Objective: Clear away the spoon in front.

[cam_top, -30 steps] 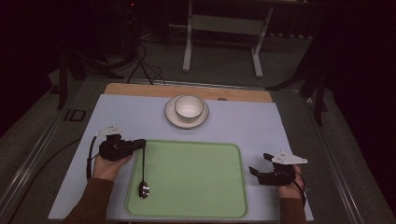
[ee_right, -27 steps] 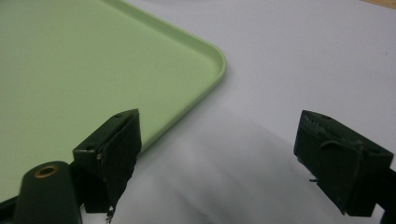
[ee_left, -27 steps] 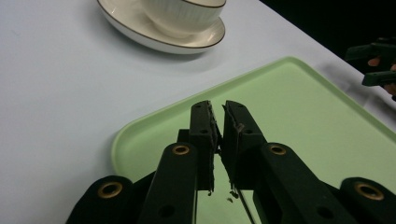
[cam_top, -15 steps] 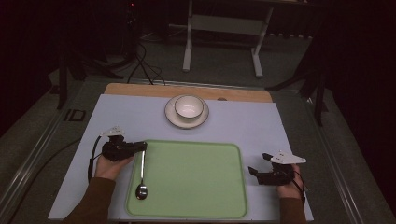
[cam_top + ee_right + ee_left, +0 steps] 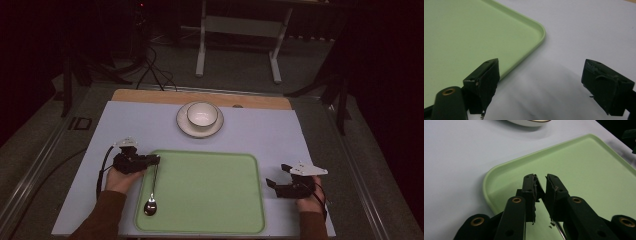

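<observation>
A metal spoon [image 5: 151, 204] lies along the left side of the green tray [image 5: 210, 200], bowl end toward me. Its thin handle [image 5: 559, 231] runs up between the jaws of my left gripper [image 5: 156, 159] [image 5: 541, 178] at the tray's far left corner. Those jaws have just been opening; a narrow gap shows between the pads and they do not press on the handle. My right gripper [image 5: 272, 186] [image 5: 541, 82] rests on the white table just right of the tray, open wide with nothing between its fingers.
A white bowl [image 5: 202, 114] sits on a plate [image 5: 183, 126] beyond the tray at the table's centre back. A wooden strip [image 5: 150, 95] borders the table's [image 5: 280, 135] far edge. Cables and metal stand legs lie on the dark floor behind.
My left gripper has sunk a little toward the tray with the spoon, and the spoon now lies flat on the tray. The right gripper has kept still.
</observation>
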Tool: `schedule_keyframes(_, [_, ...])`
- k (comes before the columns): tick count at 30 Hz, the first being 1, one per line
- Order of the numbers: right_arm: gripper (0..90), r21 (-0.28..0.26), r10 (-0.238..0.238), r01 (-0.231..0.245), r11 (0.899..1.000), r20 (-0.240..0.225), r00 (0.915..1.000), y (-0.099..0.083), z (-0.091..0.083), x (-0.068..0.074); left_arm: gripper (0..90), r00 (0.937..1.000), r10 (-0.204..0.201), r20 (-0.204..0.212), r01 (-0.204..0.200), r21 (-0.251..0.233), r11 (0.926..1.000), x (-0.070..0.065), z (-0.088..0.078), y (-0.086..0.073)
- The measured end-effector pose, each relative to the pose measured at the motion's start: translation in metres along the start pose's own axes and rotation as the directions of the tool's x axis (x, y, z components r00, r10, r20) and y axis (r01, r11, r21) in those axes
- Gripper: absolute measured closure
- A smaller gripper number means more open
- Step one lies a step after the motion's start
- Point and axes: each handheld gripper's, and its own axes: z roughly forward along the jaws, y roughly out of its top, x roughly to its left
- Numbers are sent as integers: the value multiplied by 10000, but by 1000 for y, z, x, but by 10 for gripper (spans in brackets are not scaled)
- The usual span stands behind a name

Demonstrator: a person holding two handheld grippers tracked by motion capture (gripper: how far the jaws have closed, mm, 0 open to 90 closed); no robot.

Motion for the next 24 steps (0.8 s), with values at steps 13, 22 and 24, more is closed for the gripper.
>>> schedule_keyframes(13, [147,89,-11,12,10000,-30,10000,0,1,0,735,9997,-20,-227,28,329,9995,4,8,-3])
schedule_keyframes(22, [147,90,-30,31,10000,-47,10000,0,1,0,665,9989,91,-454,-72,423,9991,2,9,-3])
schedule_keyframes(24, [147,97,-45,45,9999,-44,10000,0,2,0,633,9981,159,-602,-132,441,9989,1,10,-2])
